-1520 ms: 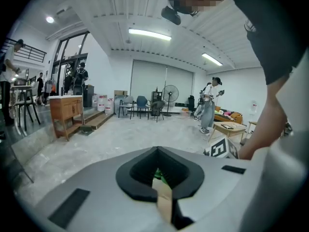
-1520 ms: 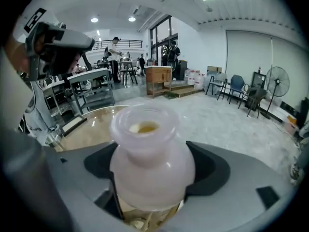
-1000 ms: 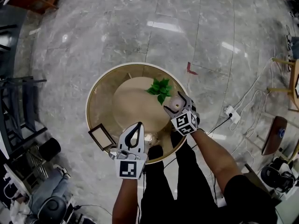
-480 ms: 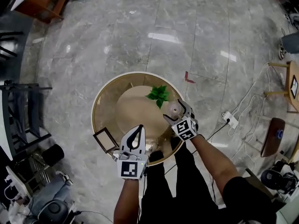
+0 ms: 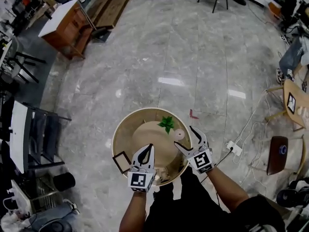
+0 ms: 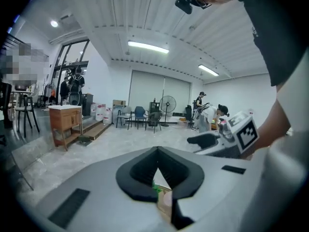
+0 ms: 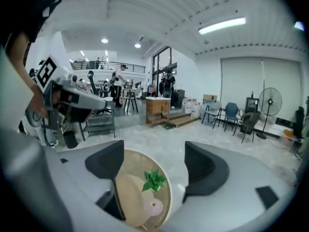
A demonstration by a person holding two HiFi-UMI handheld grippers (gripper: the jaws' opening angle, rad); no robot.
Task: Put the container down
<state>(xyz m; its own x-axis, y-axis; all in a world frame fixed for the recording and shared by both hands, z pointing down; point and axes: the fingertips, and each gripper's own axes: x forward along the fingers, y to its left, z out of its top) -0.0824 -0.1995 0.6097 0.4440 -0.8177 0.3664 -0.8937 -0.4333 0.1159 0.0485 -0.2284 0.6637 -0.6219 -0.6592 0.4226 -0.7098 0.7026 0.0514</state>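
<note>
The container point(image 5: 179, 134), a small pale pink jar, stands on the round wooden table point(image 5: 123, 129) beside a green leafy plant point(image 5: 167, 123). My right gripper point(image 5: 185, 137) is open at the table's right rim, and the jar lies just off its fingertips. In the right gripper view the jaws stand wide apart with nothing between them. The jar point(image 7: 154, 208) and the plant point(image 7: 154, 180) show on the table point(image 7: 126, 164) well below them. My left gripper point(image 5: 147, 149) is shut and empty over the table's near edge. Its closed jaws point(image 6: 157, 151) point across the room.
A small framed picture point(image 5: 121, 161) leans at the table's left side. A power strip point(image 5: 231, 148) with cables lies on the marble floor to the right, near a brown stool point(image 5: 275, 154). A wooden cabinet point(image 5: 67, 28) stands far left. Black racks point(image 5: 34, 134) line the left.
The right gripper has opened and let go of the container, which now rests on the table. The head view has lifted and takes in more of the room.
</note>
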